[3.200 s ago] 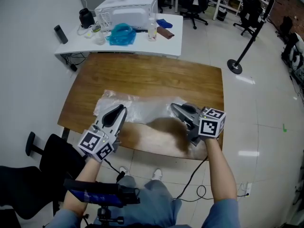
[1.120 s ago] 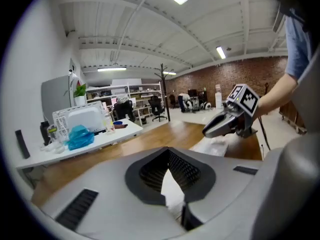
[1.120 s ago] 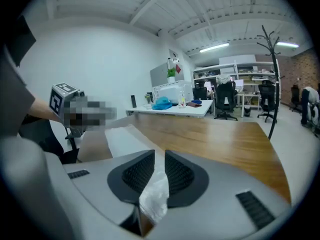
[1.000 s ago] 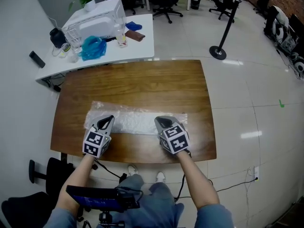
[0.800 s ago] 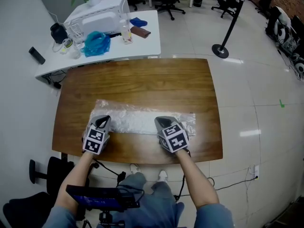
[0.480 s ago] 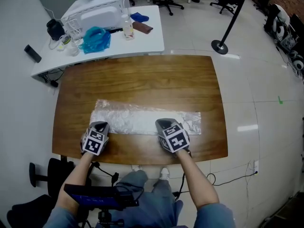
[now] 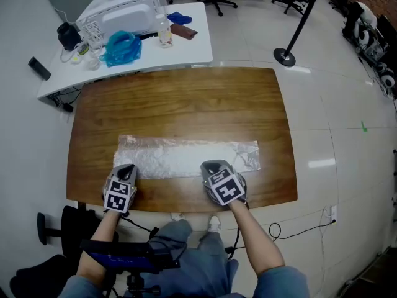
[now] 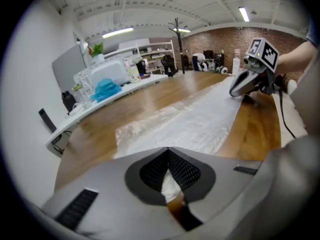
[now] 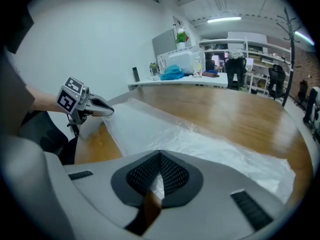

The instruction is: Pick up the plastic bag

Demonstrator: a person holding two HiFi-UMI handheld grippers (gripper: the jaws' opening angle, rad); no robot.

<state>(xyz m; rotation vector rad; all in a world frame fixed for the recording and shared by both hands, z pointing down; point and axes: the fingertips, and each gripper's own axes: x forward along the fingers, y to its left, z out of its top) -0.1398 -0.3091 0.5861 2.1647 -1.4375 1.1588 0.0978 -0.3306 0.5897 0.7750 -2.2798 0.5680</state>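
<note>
A clear plastic bag (image 7: 186, 157) lies spread flat in a long strip across the near half of the wooden table (image 7: 186, 98). My left gripper (image 7: 126, 169) sits at the bag's near left corner, shut, and plastic shows between its pads in the left gripper view (image 8: 167, 151). At the bag's near edge, right of the middle, my right gripper (image 7: 213, 165) is also shut with film pinched at its tips (image 9: 160, 155). Each gripper view shows the bag (image 8: 195, 121) (image 9: 170, 134) stretching away to the other gripper.
Behind the wooden table stands a white side table (image 7: 180, 51) with a microwave (image 7: 127, 14), a blue bag (image 7: 121, 45) and small items. A stand's round base (image 7: 285, 58) rests on the floor at the far right. A black chair (image 7: 59, 225) is at my left.
Both grippers have drawn back toward the table's near edge. The bag lies flatter and reaches farther right than a second ago.
</note>
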